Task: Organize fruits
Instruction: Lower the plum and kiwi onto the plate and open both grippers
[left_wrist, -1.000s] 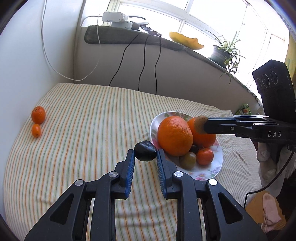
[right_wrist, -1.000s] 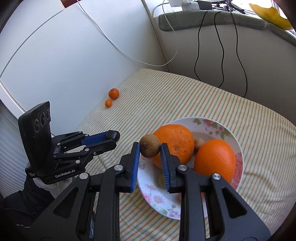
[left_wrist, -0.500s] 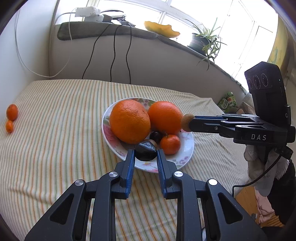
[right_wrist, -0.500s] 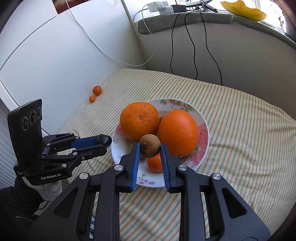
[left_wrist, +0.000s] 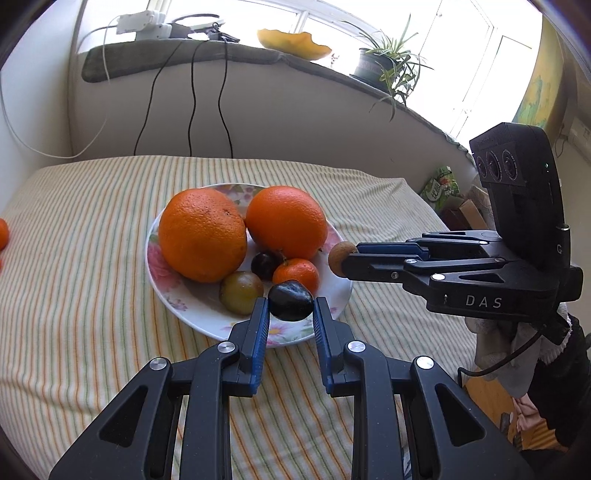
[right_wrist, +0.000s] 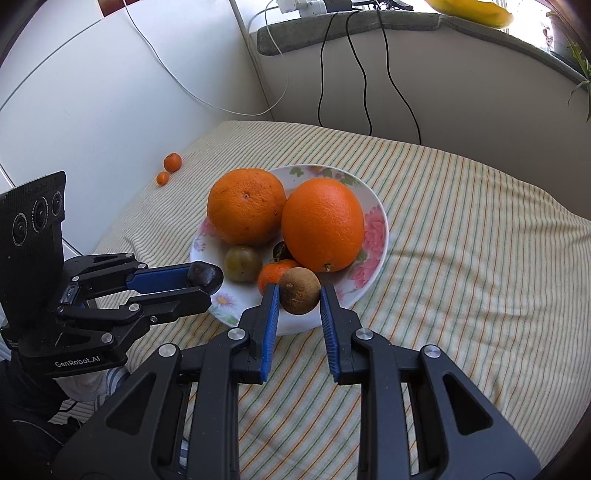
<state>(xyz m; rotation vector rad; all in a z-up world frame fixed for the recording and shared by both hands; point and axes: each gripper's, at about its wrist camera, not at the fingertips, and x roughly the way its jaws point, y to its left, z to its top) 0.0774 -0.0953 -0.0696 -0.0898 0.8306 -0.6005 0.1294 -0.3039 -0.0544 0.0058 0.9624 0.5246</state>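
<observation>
Left tool (left_wrist: 290, 312) pinches a dark plum (left_wrist: 290, 305) over the plate (left_wrist: 192, 302) rim at six o'clock; right tool (right_wrist: 298, 295) clamps a brown fruit (right_wrist: 299, 290) over the rim too. Risk: either released here rolls off onto the striped cloth (right_wrist: 461, 221), or nudges the small tangerine (right_wrist: 273, 277). Two strays (right_wrist: 172, 162) wait at ten o'clock.

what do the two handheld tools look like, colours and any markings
Both are matte black, with angular cut-out linkages, silver rivets and blue ribbed pads inside the fingers. The left tool reads "GenRobot.AI" on its side, the right tool "DAS". Each carries a black box with three round lenses. A black cable trails from the right one.
</observation>
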